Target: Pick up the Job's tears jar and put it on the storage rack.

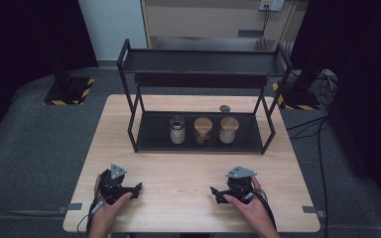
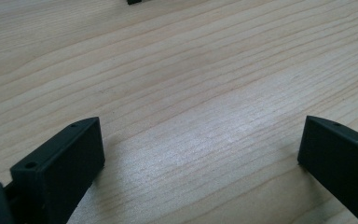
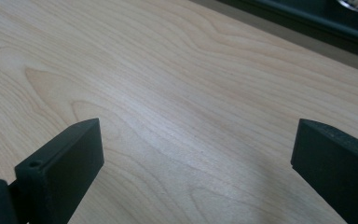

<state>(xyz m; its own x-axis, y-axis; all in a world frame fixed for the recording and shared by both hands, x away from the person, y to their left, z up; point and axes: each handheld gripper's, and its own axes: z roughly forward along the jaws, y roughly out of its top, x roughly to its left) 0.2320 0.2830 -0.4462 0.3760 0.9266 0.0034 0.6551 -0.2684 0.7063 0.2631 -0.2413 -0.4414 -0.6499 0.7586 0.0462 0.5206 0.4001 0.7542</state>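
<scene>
Your left gripper (image 1: 138, 188) and right gripper (image 1: 213, 192) rest low on the wooden table (image 1: 178, 168), tips turned toward each other; both sets of jaws stand wide apart, holding nothing; ahead of them, well apart, a black rack (image 1: 198, 145) holds three jars in a row: one with a dark top (image 1: 177, 130), two with wooden lids (image 1: 203, 130) (image 1: 228, 129); their contents are too small to tell.
</scene>
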